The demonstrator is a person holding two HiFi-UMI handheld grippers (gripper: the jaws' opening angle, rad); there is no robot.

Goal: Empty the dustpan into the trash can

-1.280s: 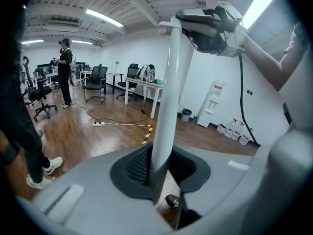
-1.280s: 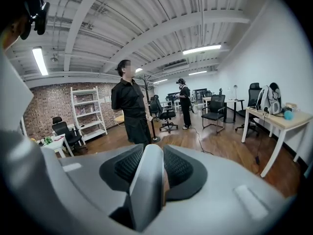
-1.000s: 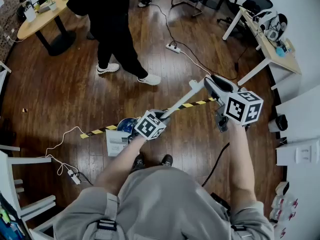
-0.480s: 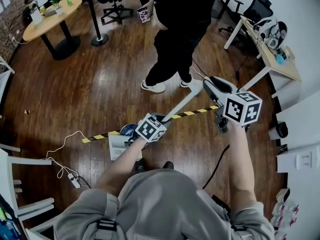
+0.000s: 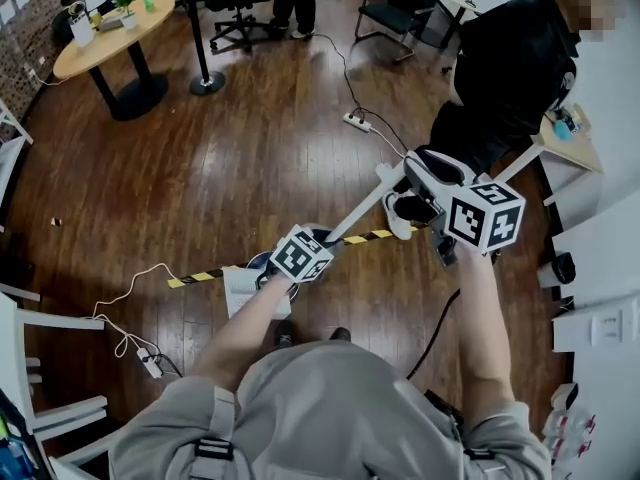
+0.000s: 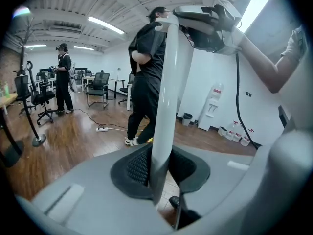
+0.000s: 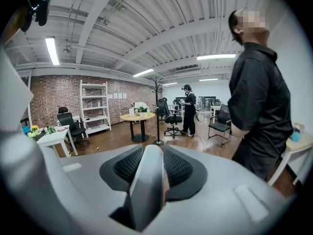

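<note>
While the left gripper (image 5: 322, 236) and right gripper (image 5: 408, 173) each pinch the long white handle (image 5: 358, 210) of the pale plastic dustpan (image 5: 240, 290), which sits low near the person's feet (image 5: 285, 334), carrying seems underway; next, locate the unseen trash can and tip.

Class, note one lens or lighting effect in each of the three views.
Head view: wide lens bows the brown wooden floor. Left gripper view: black circular vignette; ceiling strip light blown out. Right gripper view: the long white handle looks soft, out of focus.
</note>
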